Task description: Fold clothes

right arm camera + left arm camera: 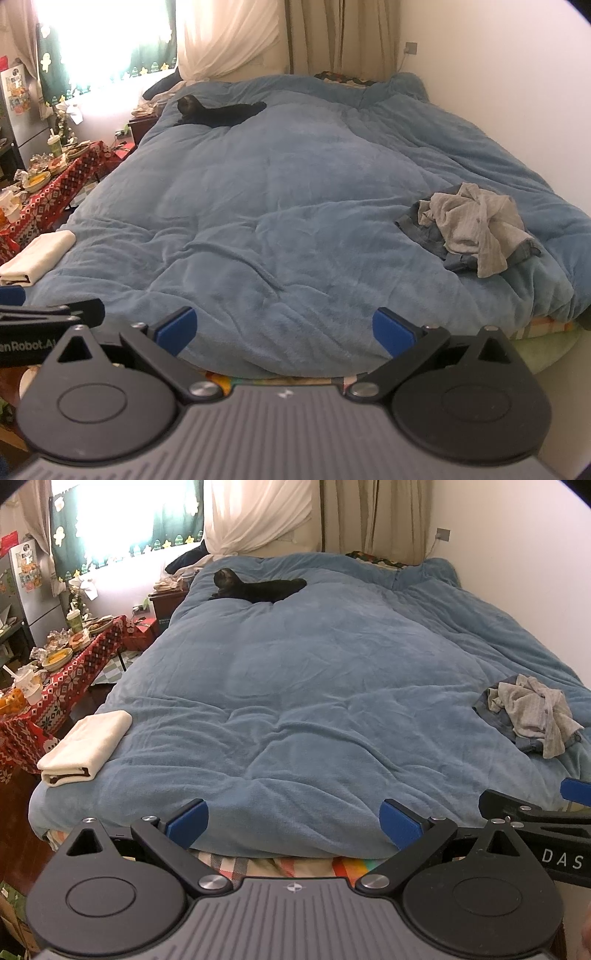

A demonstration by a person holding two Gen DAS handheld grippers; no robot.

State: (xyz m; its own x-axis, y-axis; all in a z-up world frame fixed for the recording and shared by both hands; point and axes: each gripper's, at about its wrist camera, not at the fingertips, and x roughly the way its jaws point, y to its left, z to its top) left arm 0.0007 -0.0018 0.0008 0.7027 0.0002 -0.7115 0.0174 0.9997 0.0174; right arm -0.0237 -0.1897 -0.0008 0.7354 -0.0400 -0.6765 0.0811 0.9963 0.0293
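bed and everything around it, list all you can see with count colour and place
duvet: one, blue, spread over the whole bed
folded cloth: one, cream, near left corner of the bed
crumpled clothes: one pile, grey on top of denim blue, right side of the bed
cat: one, black, lying at the far end of the bed
side table: one, red patterned cloth, left of the bed, crowded with bowls and cups
curtains: white sheer and beige, behind the bed head
window hanging: one, green with pale figures, far left
wall socket: one, grey, right wall
left gripper: one, black with blue pads, open, empty
right gripper: one, black with blue pads, open, empty
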